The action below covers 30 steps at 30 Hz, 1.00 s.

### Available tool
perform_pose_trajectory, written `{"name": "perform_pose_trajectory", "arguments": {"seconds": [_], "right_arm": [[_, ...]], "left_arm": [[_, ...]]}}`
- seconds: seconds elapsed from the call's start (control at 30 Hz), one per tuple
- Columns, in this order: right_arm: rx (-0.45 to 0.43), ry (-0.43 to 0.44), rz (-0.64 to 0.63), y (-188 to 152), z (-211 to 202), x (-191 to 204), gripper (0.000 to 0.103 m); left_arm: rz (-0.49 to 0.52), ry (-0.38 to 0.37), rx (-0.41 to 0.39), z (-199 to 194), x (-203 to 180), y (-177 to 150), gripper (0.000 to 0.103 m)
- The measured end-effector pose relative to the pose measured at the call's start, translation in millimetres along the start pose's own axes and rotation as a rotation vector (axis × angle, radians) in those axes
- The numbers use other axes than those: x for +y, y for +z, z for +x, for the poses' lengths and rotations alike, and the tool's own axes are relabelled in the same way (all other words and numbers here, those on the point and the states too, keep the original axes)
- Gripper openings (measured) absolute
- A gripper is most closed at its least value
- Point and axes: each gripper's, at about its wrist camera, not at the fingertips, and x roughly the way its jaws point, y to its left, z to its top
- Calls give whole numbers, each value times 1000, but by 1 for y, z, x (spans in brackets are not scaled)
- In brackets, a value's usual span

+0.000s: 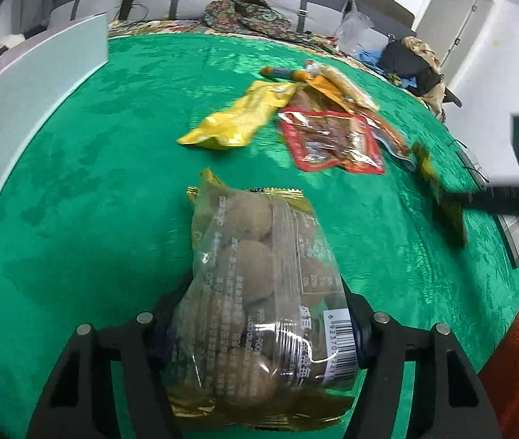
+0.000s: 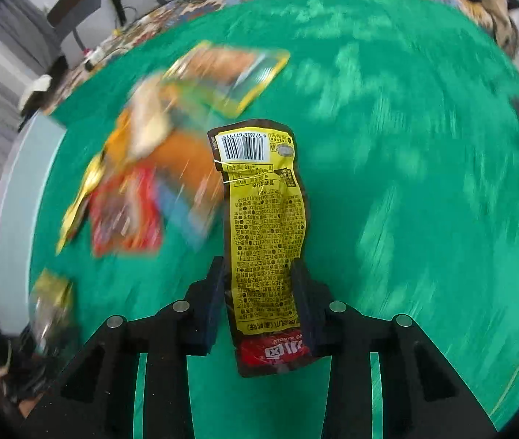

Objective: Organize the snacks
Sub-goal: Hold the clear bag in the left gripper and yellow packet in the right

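Right wrist view shows the right gripper (image 2: 257, 292) pinching a long yellow snack packet (image 2: 264, 226) near its lower end above the green tablecloth (image 2: 424, 183), so the dangling upper length could swing and slip free.

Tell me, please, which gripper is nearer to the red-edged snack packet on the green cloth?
Right. The right gripper, holding a yellow packet, hangs just beside the red-edged packet; the left gripper, holding the bag of round snacks, sits farther back.
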Motion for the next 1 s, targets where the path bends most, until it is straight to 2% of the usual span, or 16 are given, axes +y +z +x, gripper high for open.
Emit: {"name": "perform_pose_trajectory", "arguments": {"seconds": [0.07,0.13,0.17,0.2,0.27,0.3,0.33,0.37,0.47,0.6,0.77,1.0], "right_arm": [[-40,-35,-43,-33,0,24,37],[-128,-89,-114,-62,0,54,38],[-188,-103,-127,-74,2,68,43],[-220,-120,-131,-81,2,74,59],[-268,-220,-134,-90,15,84,75],[-274,-260,-143,-86,21,83,75],[-272,-294,-159,-84,27,82,76],[-295,-288,-167,-83,27,80,79],[-281,-256,-153,-71,32,73,86],[-296,-244,-167,-70,30,59,93],[-307,-239,-168,-75,30,59,95],[-308,-240,-168,-76,29,60,95]], "left_arm": [[11,10,-6,6,-13,4,67],[24,54,-15,15,-25,11,70],[30,70,-19,20,-28,16,73],[36,86,-21,24,-29,20,79],[58,125,-19,35,-28,28,92],[67,129,-15,39,-27,31,100],[78,138,-10,43,-27,33,102],[95,148,-8,46,-27,35,103],[131,152,-24,51,-28,39,103],[124,152,-36,57,-26,48,103],[128,150,-44,68,-21,66,103],[128,151,-45,70,-21,69,103]]}}
